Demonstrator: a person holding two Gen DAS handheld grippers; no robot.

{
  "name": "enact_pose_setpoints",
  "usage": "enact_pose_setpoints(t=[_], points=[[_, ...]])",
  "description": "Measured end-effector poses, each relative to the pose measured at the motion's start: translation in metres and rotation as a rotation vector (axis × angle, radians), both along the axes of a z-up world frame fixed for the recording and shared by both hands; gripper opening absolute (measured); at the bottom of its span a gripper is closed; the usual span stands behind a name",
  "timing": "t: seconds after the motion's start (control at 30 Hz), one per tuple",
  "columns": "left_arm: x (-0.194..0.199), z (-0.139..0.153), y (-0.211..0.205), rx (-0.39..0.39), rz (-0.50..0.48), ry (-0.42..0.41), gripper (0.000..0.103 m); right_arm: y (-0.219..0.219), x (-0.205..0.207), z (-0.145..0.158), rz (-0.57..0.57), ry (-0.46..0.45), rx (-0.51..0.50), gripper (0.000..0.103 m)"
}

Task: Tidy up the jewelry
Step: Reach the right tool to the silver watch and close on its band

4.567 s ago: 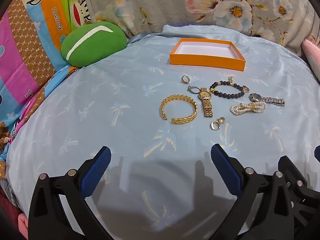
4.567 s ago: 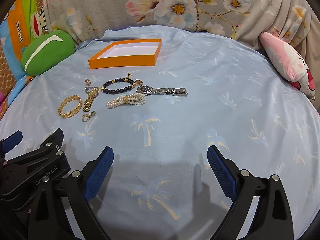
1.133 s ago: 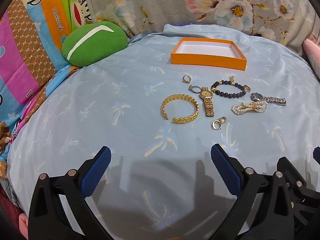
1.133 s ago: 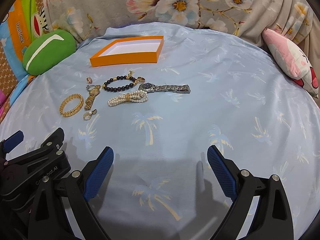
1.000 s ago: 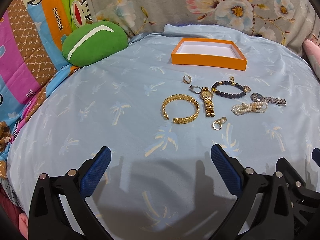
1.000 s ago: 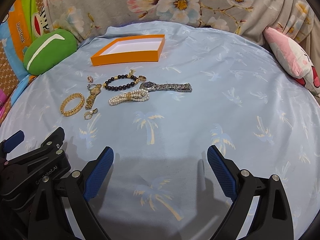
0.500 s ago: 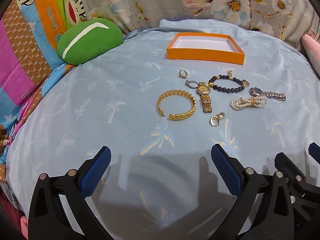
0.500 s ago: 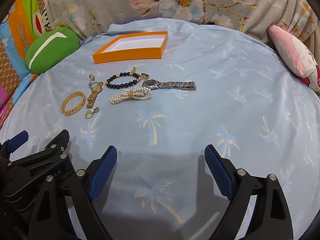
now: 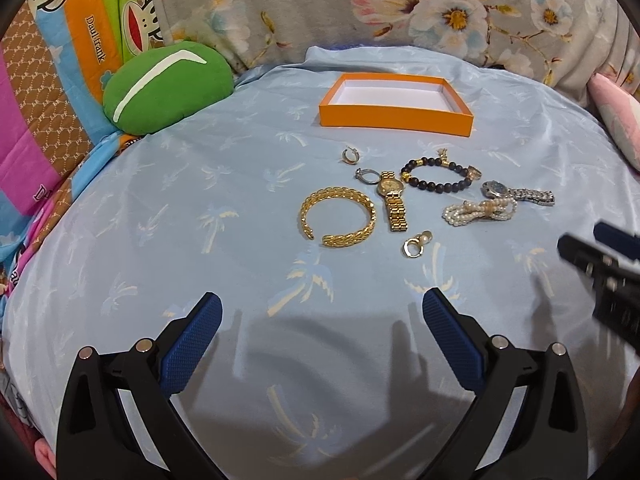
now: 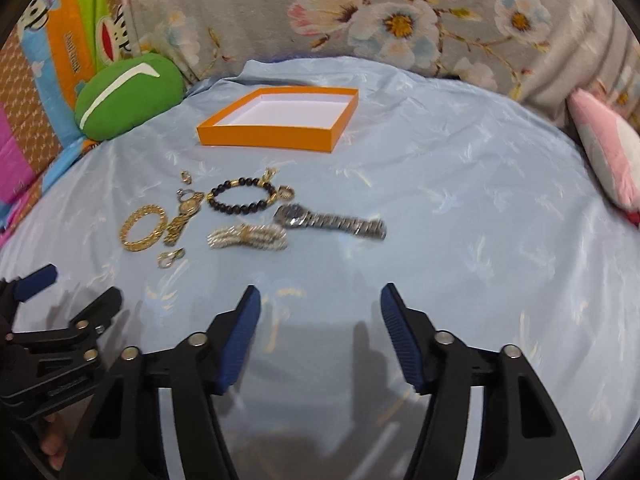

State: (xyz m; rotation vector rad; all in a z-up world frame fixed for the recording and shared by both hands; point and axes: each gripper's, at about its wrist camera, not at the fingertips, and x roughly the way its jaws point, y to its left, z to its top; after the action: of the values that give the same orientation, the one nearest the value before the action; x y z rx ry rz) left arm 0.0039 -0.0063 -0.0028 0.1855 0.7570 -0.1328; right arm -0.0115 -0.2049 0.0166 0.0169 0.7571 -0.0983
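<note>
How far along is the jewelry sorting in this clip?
Nothing is done: the orange box is empty. Nothing is in hand; the left gripper and right gripper are open. The gold bangle, silver watch and remaining pieces lie on the sheet.

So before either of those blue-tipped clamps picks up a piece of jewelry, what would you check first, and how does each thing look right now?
1. Left gripper open and holding nothing: ok.
2. Right gripper open and holding nothing: ok, though its jaws stand narrower apart than the left's.
3. Shallow orange cardboard box with white inside shows nothing in it: ok.
4. Silver metal-link wristwatch, nearest the right gripper, lies flat apart from the box: ok.
5. White pearl bracelet clear of the watch: cannot tell, they lie very close.
6. Right-wrist view sharp enough for aiming: not ok, slightly blurred.
</note>
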Motion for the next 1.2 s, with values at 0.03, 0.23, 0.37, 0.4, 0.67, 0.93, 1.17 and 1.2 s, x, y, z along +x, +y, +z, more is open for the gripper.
enact_pose_setpoints(t=[0.03,0.23,0.37,0.4,0.67,0.93,1.17,1.2], points=[[0.001,0.0,-0.001,-0.002,-0.008,0.006,0.098,-0.004,0.008,0.001,0.035,-0.002,-0.025,0.047],[0.009,-0.003,-0.005,-0.005,-0.036,0.041,0.098,-0.015,0.045,-0.001,0.209,0.01,-0.128,0.046],[0.013,-0.007,-0.009,-0.003,-0.049,0.064,0.098,-0.022,0.067,-0.004,0.308,0.038,-0.117,0.044],[0.013,-0.007,-0.01,-0.004,-0.05,0.065,0.098,-0.023,0.071,-0.006,0.323,0.043,-0.119,0.043],[0.021,-0.006,-0.013,-0.002,-0.031,0.062,0.098,-0.019,0.095,-0.018,0.448,0.099,-0.076,0.037],[0.03,-0.006,-0.018,0.002,-0.03,0.086,0.098,-0.019,0.098,-0.02,0.416,0.123,0.038,0.015],[0.032,-0.003,-0.025,-0.011,-0.048,0.09,0.098,-0.035,0.079,-0.019,0.2,0.129,0.088,0.01],[0.032,-0.001,-0.028,-0.022,-0.063,0.092,0.098,-0.04,0.074,-0.019,0.165,0.131,0.1,0.01]])
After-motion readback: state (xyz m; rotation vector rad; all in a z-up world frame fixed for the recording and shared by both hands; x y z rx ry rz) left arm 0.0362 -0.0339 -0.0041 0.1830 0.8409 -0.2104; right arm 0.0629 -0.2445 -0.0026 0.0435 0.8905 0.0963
